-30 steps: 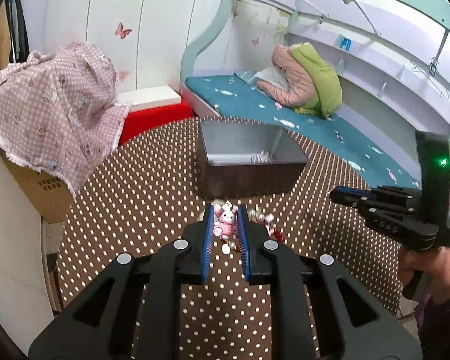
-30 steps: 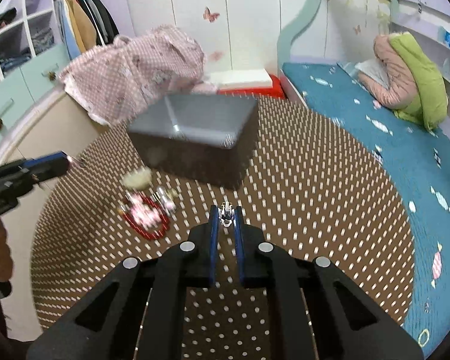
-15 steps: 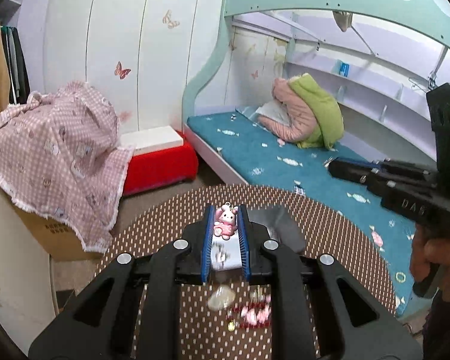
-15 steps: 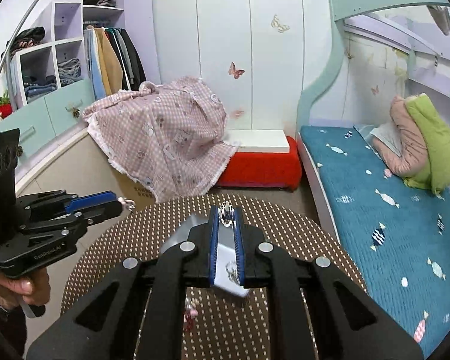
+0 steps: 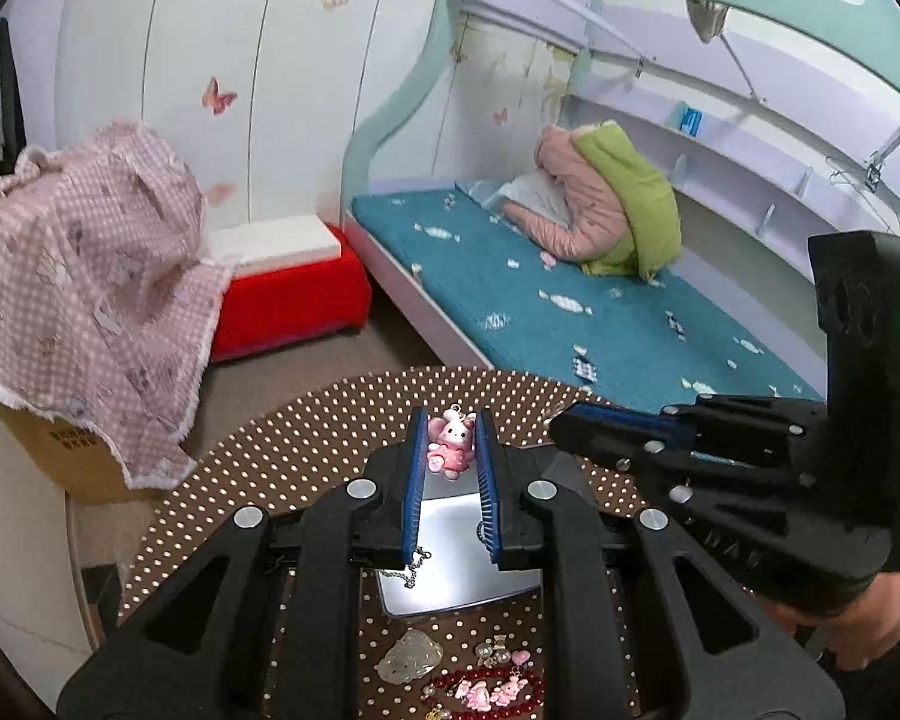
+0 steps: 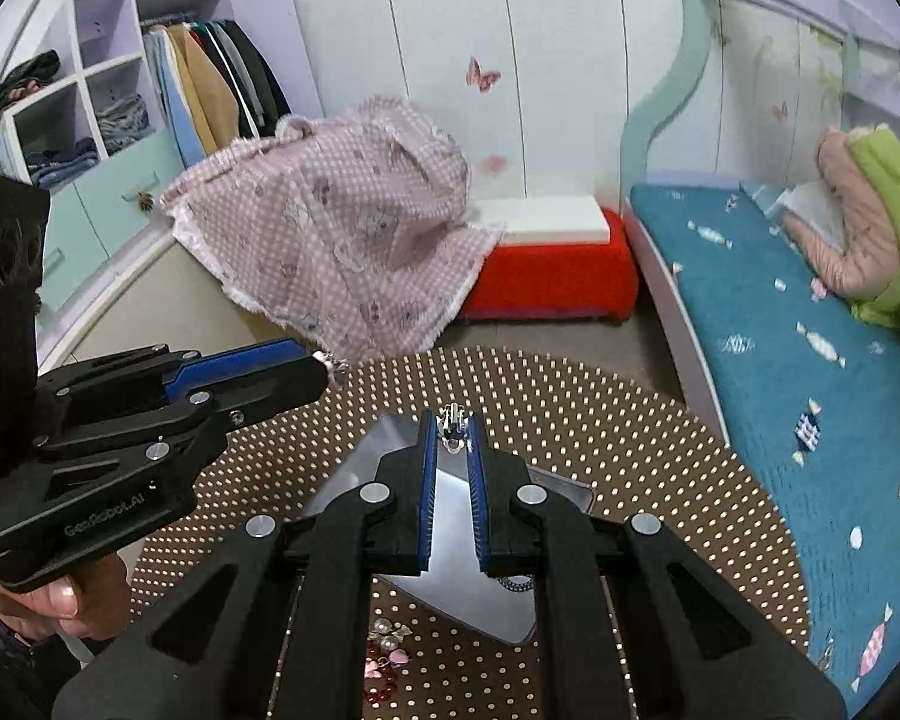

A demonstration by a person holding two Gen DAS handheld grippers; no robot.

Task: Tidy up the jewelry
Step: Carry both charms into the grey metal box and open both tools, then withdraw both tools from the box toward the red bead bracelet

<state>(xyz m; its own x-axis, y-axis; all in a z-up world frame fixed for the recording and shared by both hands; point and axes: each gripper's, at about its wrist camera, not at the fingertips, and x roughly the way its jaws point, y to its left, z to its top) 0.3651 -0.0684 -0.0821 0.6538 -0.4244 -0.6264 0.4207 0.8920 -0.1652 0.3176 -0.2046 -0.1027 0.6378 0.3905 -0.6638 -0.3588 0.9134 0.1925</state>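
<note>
My left gripper [image 5: 448,429] is shut on a pink bunny charm [image 5: 448,443], and its thin chain [image 5: 411,567] hangs below the jaws. My right gripper [image 6: 452,423] is shut on a small silver jewelry piece [image 6: 452,425]. Both hang above the grey metal box [image 5: 459,552] on the brown dotted round table [image 5: 306,462]. In the left wrist view the right gripper [image 5: 561,420] reaches in from the right. Several loose pieces lie in front of the box: a clear charm [image 5: 408,657], pink bunny charms on a red bead bracelet [image 5: 489,690]. The box [image 6: 450,516] shows under the right jaws too.
A pink checked cloth [image 6: 342,234] drapes a cardboard box left of the table. A red bench with a white board [image 6: 549,273] stands behind. The teal bed [image 5: 570,312] with a pink and green jacket runs along the right. A person's hand [image 6: 54,600] grips the left gripper's handle.
Both grippers rose and moved forward over the box, keeping their pieces. The box and the loose jewelry slid down in both views; the right gripper came closer to the left.
</note>
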